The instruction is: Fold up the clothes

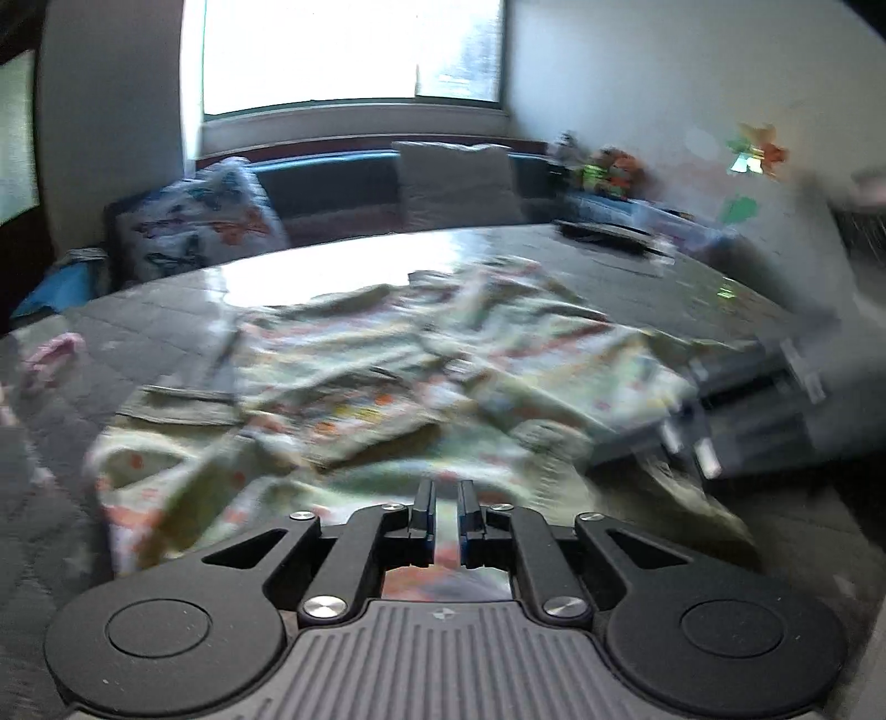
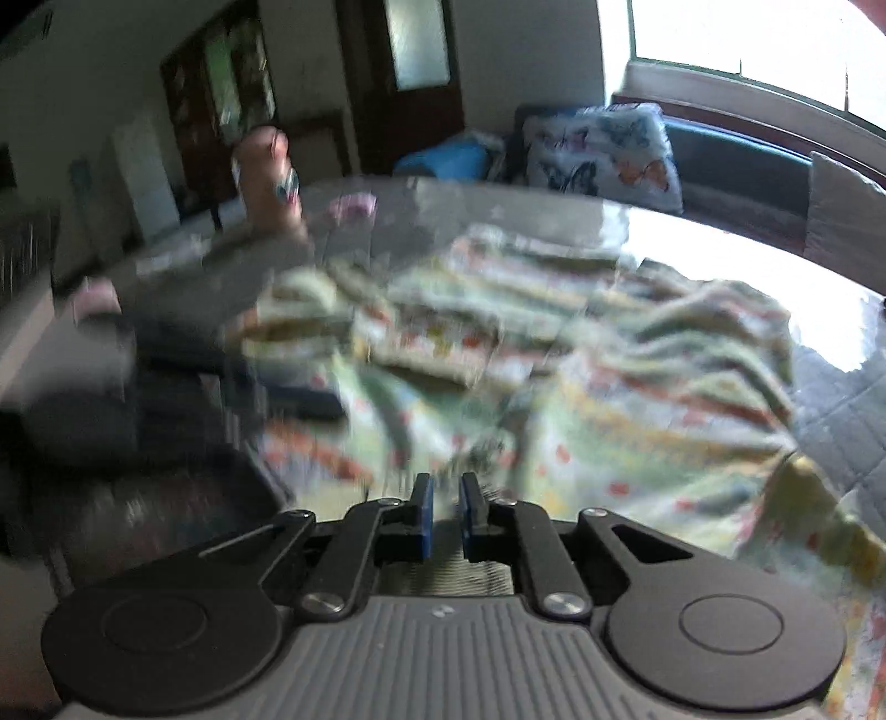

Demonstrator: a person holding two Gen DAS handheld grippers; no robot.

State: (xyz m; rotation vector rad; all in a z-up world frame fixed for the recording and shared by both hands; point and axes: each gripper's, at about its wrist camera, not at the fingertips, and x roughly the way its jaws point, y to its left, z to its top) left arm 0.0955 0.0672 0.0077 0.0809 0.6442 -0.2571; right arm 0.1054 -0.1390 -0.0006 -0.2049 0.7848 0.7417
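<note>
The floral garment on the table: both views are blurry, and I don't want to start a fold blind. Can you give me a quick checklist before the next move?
1. Floral garment lying on the table: ok.
2. Garment flat: not ok, rumpled with overlapping layers.
3. Left gripper holding cloth: cannot tell; narrow gap, fabric behind.
4. Right gripper holding cloth: cannot tell.
5. Grippers clear of each other: cannot tell, blurred.
6. Pink item clear of garment: ok.

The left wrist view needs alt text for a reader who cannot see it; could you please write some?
A rumpled pale floral garment lies on a glossy grey table, blurred by motion. The left gripper hangs over its near edge, jaws nearly closed with cloth showing between them. Behind are a bright window and a butterfly-print cushion.
</note>
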